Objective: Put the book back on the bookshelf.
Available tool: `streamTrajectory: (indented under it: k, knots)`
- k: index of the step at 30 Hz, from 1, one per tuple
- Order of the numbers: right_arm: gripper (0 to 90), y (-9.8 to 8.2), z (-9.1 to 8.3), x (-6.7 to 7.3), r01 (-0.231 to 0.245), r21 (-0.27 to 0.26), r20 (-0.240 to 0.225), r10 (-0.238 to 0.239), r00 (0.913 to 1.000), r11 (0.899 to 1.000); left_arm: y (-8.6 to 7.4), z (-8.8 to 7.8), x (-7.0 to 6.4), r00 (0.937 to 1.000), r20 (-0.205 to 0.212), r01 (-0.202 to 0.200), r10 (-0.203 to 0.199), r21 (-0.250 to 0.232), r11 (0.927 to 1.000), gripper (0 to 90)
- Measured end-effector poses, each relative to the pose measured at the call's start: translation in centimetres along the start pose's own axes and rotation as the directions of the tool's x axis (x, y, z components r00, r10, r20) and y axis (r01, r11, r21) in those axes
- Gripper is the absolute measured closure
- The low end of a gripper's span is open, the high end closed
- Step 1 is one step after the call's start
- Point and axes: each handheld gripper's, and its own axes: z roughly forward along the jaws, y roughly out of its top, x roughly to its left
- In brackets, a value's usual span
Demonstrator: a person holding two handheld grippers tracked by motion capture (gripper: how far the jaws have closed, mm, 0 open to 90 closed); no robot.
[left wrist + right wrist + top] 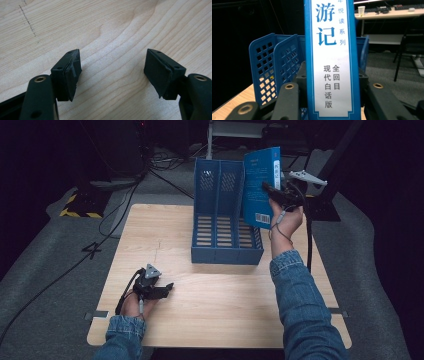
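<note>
Glossy blue book (331,62) clamped in right tongs (332,82), left tongs (112,75) wide over grained wood table (112,30)

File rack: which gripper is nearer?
Right. The right gripper holds the book over the file rack's right compartment; the left gripper rests open on the table, apart from it.

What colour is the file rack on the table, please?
Blue, with perforated dividers; the file rack shows best in the high view.

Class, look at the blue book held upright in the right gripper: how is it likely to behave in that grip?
The blue book probably stays stiff: it stands upright without sagging, clamped by the right gripper across its spine. Its cover looks glossy, so it may slip. Held high above the file rack, it could swing or tip.
</note>
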Motion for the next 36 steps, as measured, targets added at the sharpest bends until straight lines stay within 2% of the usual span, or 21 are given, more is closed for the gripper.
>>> streamTrajectory:
  k: [5,11,16,21,27,29,33,34,36]
  knots:
    - [61.9,-0.9,0.7,0.9,0.009,-0.026,-0.020,-0.010,0.9998,1.000,0.0,0.0,0.0,1.0000,0.002,0.005,-0.005,0.000,1.0000,30.4]
    - [61.4,-2.7,1.6,2.1,0.031,-0.060,0.017,-0.030,0.9994,0.998,0.0,0.0,-0.1,1.0000,0.001,0.005,-0.005,-0.003,1.0000,30.4]
    - [60.6,-3.7,2.4,2.7,0.070,0.017,0.079,-0.071,0.9943,0.997,0.0,0.0,-0.1,1.0000,0.002,0.006,-0.006,-0.003,1.0000,30.3]
    - [60.3,-5.1,3.9,2.7,0.063,0.091,0.097,-0.072,0.9927,0.994,0.0,0.0,-0.1,1.0000,0.001,0.004,-0.004,-0.003,1.0000,30.4]
    - [60.1,-6.1,5.3,2.8,0.104,0.139,0.122,-0.122,0.9850,0.985,0.0,0.0,-0.1,1.0000,0.003,0.005,-0.005,-0.002,1.0000,30.3]
    - [60.0,-6.2,5.5,2.8,0.098,0.147,0.121,-0.116,0.9858,0.984,0.0,0.0,-0.1,1.0000,0.002,0.003,-0.003,-0.002,1.0000,30.3]
    - [59.9,-7.1,6.3,2.5,0.067,0.206,0.124,-0.094,0.9878,0.976,0.0,0.0,-0.1,1.0000,0.003,0.002,-0.002,-0.002,1.0000,30.4]
    - [59.9,-7.1,6.3,2.5,0.067,0.206,0.124,-0.094,0.9878,0.976,0.0,0.0,-0.1,1.0000,0.003,0.002,-0.002,-0.002,1.0000,30.3]
    - [59.9,-7.6,6.7,2.1,0.051,0.244,0.120,-0.082,0.9894,0.969,0.0,0.0,-0.1,1.0000,0.004,0.004,-0.004,-0.003,1.0000,30.3]
